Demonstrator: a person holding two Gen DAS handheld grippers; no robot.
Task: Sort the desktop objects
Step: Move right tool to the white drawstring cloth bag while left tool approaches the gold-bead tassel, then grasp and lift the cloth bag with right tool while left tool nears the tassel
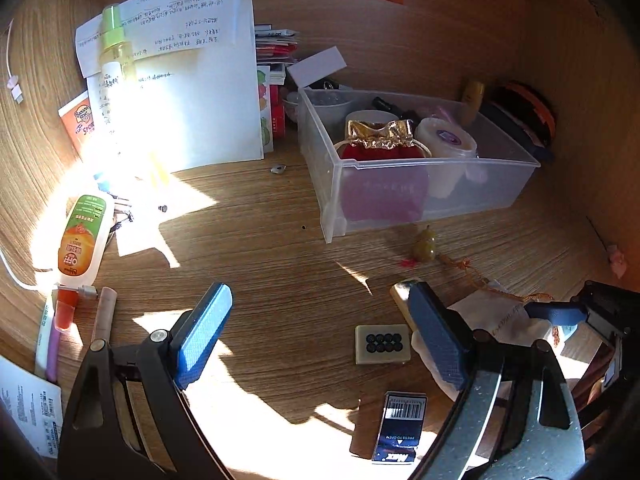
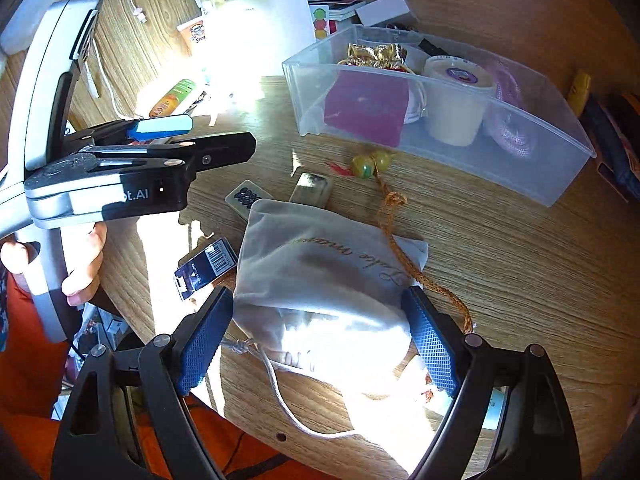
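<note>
Right gripper (image 2: 316, 340) straddles the grey velvet drawstring pouch (image 2: 320, 276) at the desk's near edge, jaws spread, pads not yet pinching. Left gripper (image 1: 320, 336) hovers spread, empty. Advice: close mid-pouch, clear of the orange braided cord (image 2: 394, 216), then carry toward the clear plastic bin (image 2: 552, 176) at 1 o'clock.

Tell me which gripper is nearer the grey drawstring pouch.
Right. The right gripper straddles the grey drawstring pouch, a blue pad on either side, jaws wide. The left gripper hangs open beside it, over the mahjong tile.
</note>
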